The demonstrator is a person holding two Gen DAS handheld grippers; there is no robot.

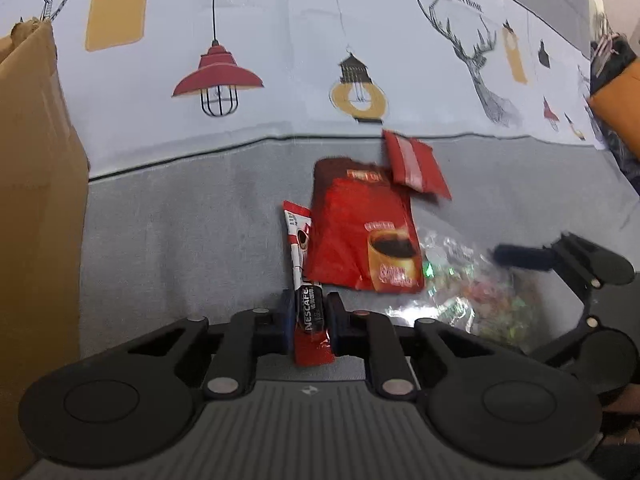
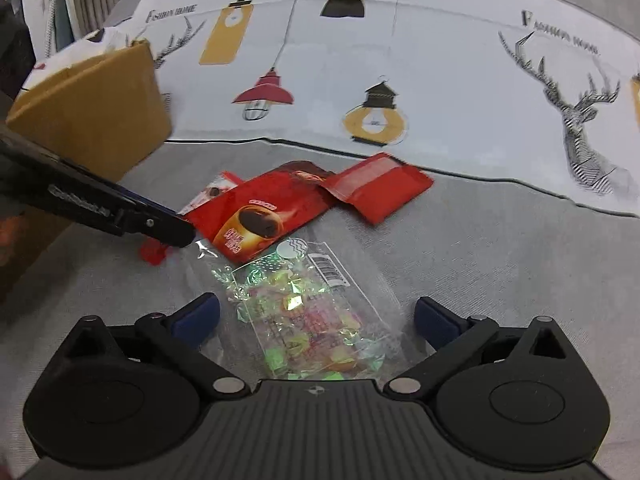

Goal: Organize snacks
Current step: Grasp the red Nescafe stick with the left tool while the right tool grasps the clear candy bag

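Observation:
My left gripper (image 1: 308, 316) is shut on a red and black Nescafe coffee stick (image 1: 306, 280), which lies on the grey cloth. Beside it lies a large red coffee pouch (image 1: 360, 232), and a smaller red packet (image 1: 416, 166) lies behind that. My right gripper (image 2: 316, 316) is open, its blue-padded fingers on either side of a clear bag of colourful candies (image 2: 308, 312). The bag also shows in the left wrist view (image 1: 460, 296). In the right wrist view the left gripper (image 2: 176, 232) comes in from the left, over the stick's red end (image 2: 154, 252).
A cardboard box (image 1: 36, 200) stands at the left, also seen in the right wrist view (image 2: 96, 116). The cloth (image 2: 480, 240) is grey in front and white with lamp and deer prints behind. Orange and dark items (image 1: 616, 92) sit at the far right.

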